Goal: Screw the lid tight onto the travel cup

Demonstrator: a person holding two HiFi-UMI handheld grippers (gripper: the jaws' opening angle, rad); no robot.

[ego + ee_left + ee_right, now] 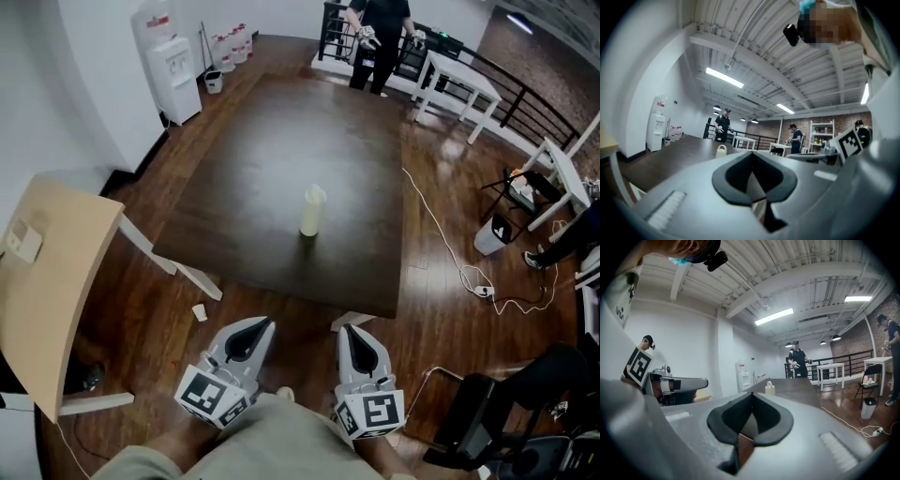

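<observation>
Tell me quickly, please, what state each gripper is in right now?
The left gripper is closed, holding nothing.
The right gripper is closed, holding nothing.

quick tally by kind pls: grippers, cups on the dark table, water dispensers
grippers: 2 (left gripper, right gripper, both shut and empty)
travel cup on the dark table: 1
water dispenser: 1
total: 4
</observation>
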